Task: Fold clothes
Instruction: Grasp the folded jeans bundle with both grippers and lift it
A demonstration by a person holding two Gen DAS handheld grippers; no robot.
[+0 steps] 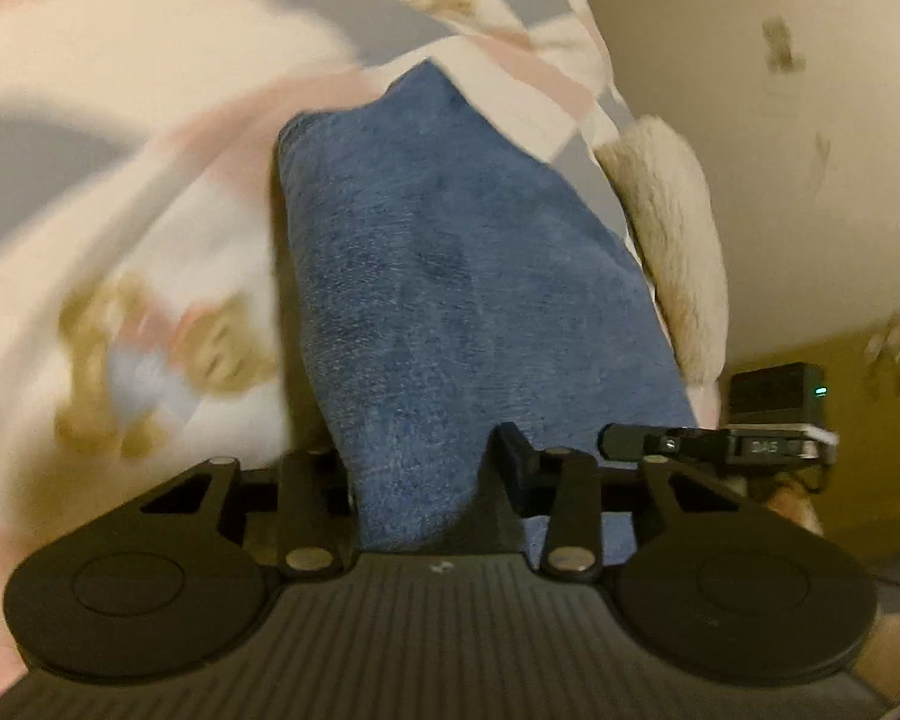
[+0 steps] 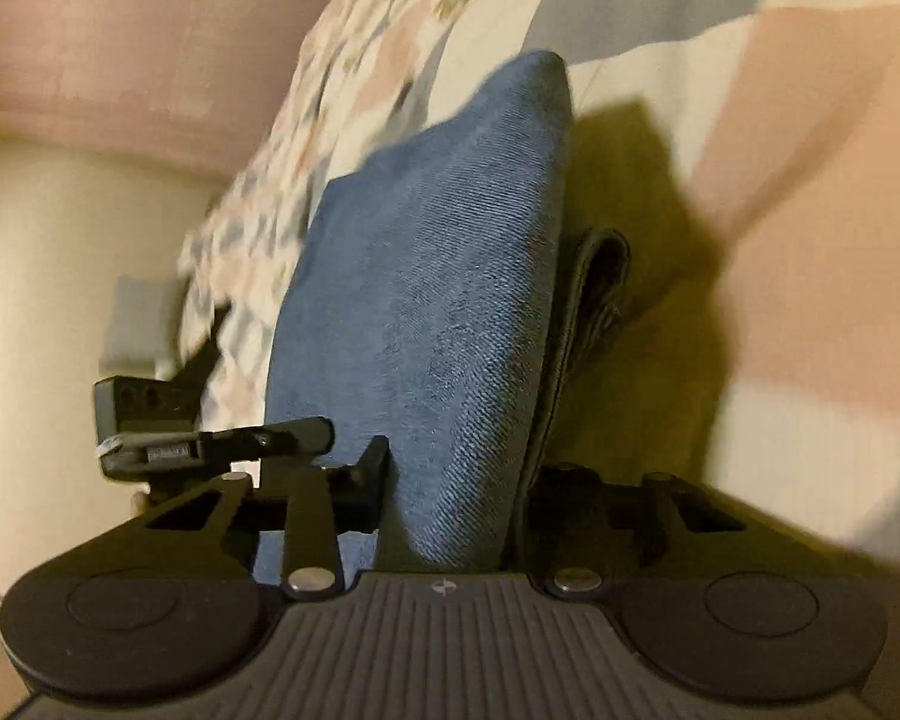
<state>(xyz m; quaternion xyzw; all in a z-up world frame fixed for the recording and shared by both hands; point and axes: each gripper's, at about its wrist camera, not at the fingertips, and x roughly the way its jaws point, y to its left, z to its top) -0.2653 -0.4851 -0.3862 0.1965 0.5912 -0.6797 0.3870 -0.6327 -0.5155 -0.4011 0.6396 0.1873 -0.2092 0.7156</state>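
A blue terry cloth (image 1: 426,252) hangs pinched in my left gripper (image 1: 414,438), which is shut on it. The cloth covers most of both fingers. In the right wrist view the same blue cloth (image 2: 438,276) fills the space between the jaws of my right gripper (image 2: 468,408), also shut on it. One dark finger (image 2: 594,300) shows along the cloth's right edge. Each gripper sees the other close beside it: the right gripper (image 1: 774,420) at the left view's right edge, the left gripper (image 2: 150,426) at the right view's left edge. The cloth is held up over a bed.
A bedspread (image 1: 120,192) patterned in white, pink and grey with bear prints lies behind the cloth and shows again as the bedspread (image 2: 810,240) in the right view. A cream fluffy item (image 1: 672,240) sits at the bed's edge. A cream wall (image 1: 810,150) stands beyond.
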